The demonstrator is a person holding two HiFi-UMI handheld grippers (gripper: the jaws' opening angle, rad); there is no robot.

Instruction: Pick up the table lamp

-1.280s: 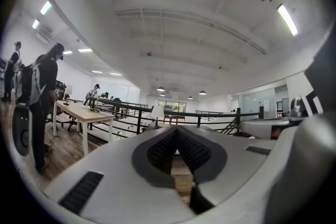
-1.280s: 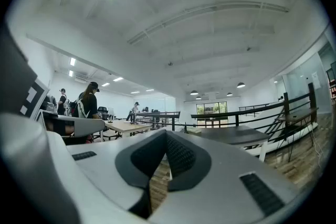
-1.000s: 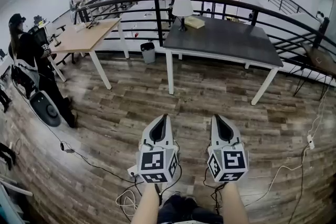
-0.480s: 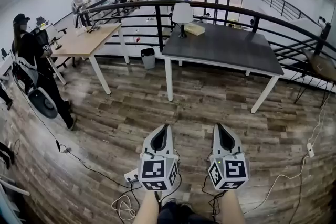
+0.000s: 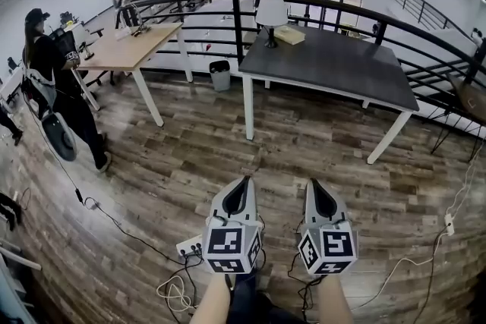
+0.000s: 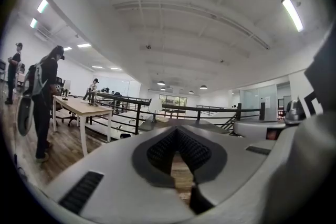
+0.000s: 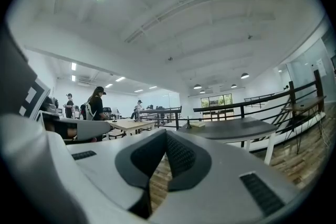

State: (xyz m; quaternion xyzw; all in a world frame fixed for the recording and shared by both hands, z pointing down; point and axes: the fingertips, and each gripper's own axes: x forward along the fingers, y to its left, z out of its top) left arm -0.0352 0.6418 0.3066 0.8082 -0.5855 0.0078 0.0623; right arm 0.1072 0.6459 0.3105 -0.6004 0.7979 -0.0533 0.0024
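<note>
both grippers have sunk a little lower in the head view over the last second, and the room has shifted slightly around them. that reads as the person walking in, not reaching. the left gripper (image 5: 238,193) and right gripper (image 5: 319,197) are side by side and point level toward the far end of the room. each has its jaws pressed together with nothing between them.

the lamp (image 5: 271,11) stands upright well ahead of both tools, on the far left corner of the dark table (image 5: 334,64). a book (image 5: 290,35) lies just to its right. open wooden floor (image 5: 190,163) lies between the tools and the table. the lamp looks barely nearer than it did a second ago.

in my judgement the task is only in its approach stage. most of the floor is yet to be crossed, and the jaws must part before either can close on the lamp's thin stem. the left tool lines up more nearly with the lamp. the cables (image 5: 178,288) just below the tools could catch a foot.
</note>
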